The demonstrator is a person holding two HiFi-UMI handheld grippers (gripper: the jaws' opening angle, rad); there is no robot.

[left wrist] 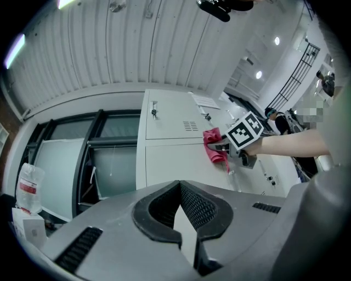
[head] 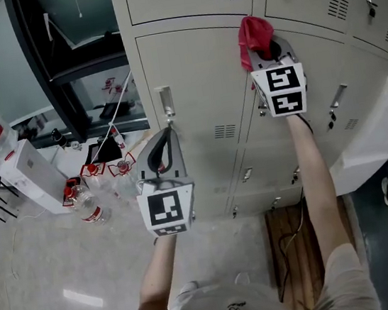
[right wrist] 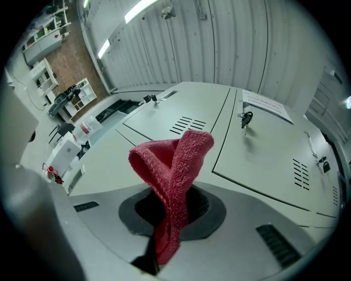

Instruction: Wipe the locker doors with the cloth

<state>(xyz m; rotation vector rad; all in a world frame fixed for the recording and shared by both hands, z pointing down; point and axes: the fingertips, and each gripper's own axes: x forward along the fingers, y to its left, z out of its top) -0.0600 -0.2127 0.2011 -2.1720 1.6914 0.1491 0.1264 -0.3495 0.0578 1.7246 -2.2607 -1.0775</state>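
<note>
A red cloth (head: 254, 35) bunches at the tip of my right gripper (head: 263, 45), which is shut on it and held up against a beige locker door (head: 197, 78) near its top right corner. In the right gripper view the cloth (right wrist: 175, 164) stands folded out of the jaws of the right gripper (right wrist: 175, 204), over the lockers. My left gripper (head: 169, 133) is lower left, shut and holding nothing, its tip just under the door's metal handle (head: 166, 103). The left gripper view looks past the left gripper (left wrist: 179, 191) to the cloth (left wrist: 215, 145) and the right gripper (left wrist: 233, 147).
Plastic bottles (head: 90, 205) and a white box (head: 29, 177) stand on the floor at left, beside a black-framed glass panel (head: 58, 55). A wooden board (head: 292, 244) lies at the lockers' foot. Keys (right wrist: 245, 118) hang in a neighbouring door's lock.
</note>
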